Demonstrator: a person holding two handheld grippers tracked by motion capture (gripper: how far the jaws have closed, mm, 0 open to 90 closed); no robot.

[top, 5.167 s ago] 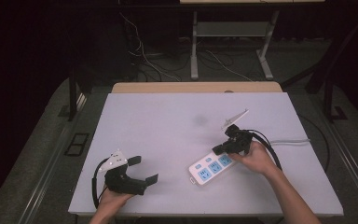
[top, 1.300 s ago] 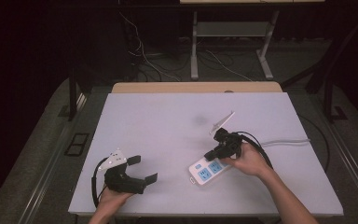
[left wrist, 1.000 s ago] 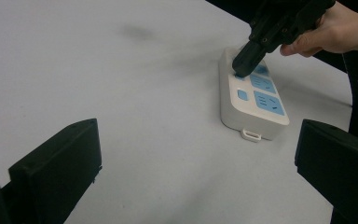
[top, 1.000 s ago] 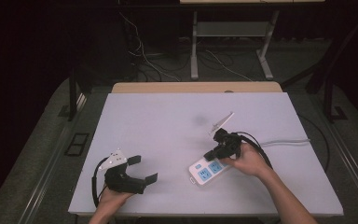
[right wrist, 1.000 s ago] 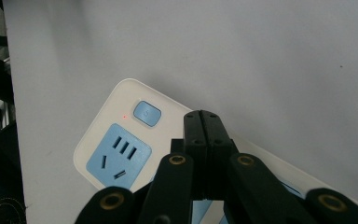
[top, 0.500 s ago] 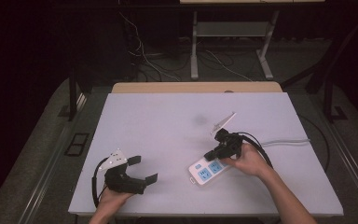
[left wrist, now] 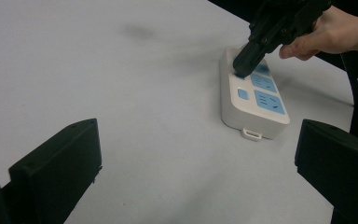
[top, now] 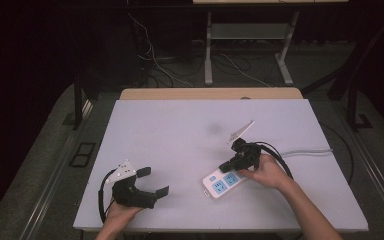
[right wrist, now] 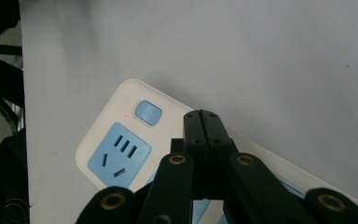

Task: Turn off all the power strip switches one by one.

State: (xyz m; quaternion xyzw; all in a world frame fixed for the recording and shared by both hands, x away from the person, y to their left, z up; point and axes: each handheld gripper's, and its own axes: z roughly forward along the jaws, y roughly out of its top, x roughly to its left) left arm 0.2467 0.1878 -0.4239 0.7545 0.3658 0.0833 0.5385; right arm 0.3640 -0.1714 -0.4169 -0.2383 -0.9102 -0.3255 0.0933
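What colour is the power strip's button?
Light blue, clearest in the right gripper view: button on the white power strip.

You're working at a pale grey bench (top: 180,130) with a wooden strip (top: 210,93) along its far edge. Around it the room is dark (only the benchtop is well lit). Beyond, loose cables (top: 155,62) trail over grey floor (top: 55,150) beside a white metal frame (top: 247,32).

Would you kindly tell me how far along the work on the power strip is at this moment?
Done: the right tongs are shut, their tip down on the power strip, and a small red light glows beside the blue button. In hand: the tip rests on the strip's top, just past that button. Left: lifting the tongs away. The left tongs sit open on the table, apart from the strip.
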